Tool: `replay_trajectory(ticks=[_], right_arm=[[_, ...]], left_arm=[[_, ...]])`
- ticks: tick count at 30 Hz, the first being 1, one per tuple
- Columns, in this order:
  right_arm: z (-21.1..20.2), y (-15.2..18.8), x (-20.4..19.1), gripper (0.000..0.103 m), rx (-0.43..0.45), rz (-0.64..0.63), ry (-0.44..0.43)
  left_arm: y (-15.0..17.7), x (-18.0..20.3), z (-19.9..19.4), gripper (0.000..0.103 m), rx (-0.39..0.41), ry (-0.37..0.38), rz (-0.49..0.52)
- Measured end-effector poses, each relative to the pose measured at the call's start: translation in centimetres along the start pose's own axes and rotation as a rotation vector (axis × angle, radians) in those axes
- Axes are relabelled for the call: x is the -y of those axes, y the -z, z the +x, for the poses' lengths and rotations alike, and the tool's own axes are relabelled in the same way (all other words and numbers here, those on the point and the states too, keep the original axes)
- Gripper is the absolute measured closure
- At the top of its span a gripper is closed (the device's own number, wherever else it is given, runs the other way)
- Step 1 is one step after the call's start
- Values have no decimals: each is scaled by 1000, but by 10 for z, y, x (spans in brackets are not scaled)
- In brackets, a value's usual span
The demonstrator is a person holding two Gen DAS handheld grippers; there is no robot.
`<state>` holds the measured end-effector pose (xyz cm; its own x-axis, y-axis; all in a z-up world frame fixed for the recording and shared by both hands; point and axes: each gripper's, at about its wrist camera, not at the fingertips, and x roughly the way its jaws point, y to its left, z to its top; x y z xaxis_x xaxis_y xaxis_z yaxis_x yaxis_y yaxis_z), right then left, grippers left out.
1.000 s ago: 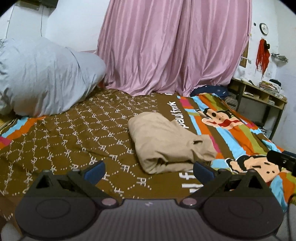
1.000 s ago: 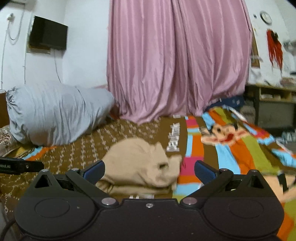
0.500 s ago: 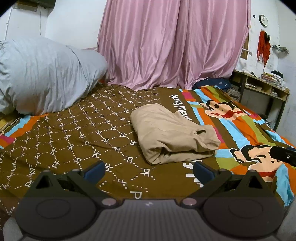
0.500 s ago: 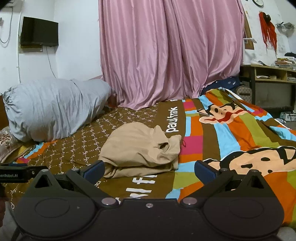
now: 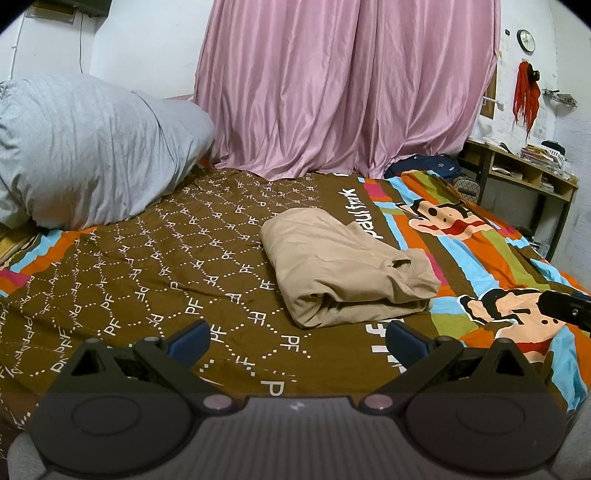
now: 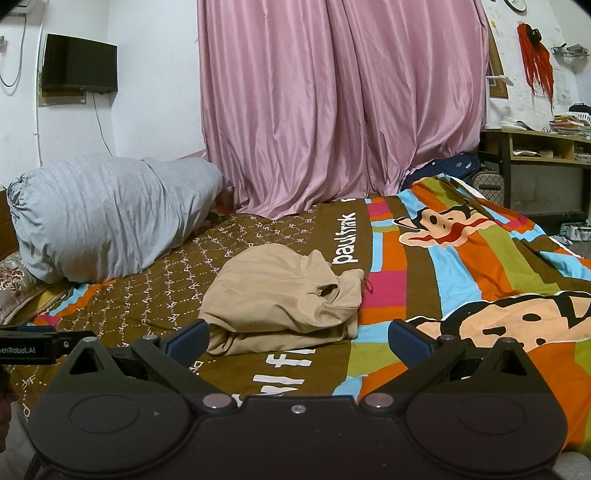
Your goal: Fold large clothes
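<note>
One folded garment (image 5: 343, 273) lies on one bed (image 5: 155, 266), beside one big pillow (image 5: 88, 147). Two hand-held grippers show: the left hand-held gripper (image 5: 297, 338) and the right hand-held gripper (image 6: 297, 338). One curtain (image 6: 340, 103), one television (image 6: 78, 68) and one clock (image 5: 526, 40).

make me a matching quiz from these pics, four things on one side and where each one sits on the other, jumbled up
Things:
1. beige garment
2. grey pillow
3. pink curtain
4. wall clock

Places:
A. hanging behind the bed's far edge
B. high on the right wall
C. folded, mid-bedspread
D. bed's left end

Pairs: 1-C, 2-D, 3-A, 4-B
</note>
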<state>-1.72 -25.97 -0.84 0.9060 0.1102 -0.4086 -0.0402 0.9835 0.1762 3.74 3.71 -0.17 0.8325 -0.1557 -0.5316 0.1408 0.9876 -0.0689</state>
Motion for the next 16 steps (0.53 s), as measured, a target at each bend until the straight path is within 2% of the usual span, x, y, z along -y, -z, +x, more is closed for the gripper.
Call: replay_trajectory(ticks=[3, 16], right_arm=[[1, 0, -1, 1, -2, 1, -3], [2, 1, -3, 1, -11, 11, -10]], left_arm=[[-1, 1, 0, 1, -25, -14, 1], [1, -1, 1, 1, -28, -32, 7]])
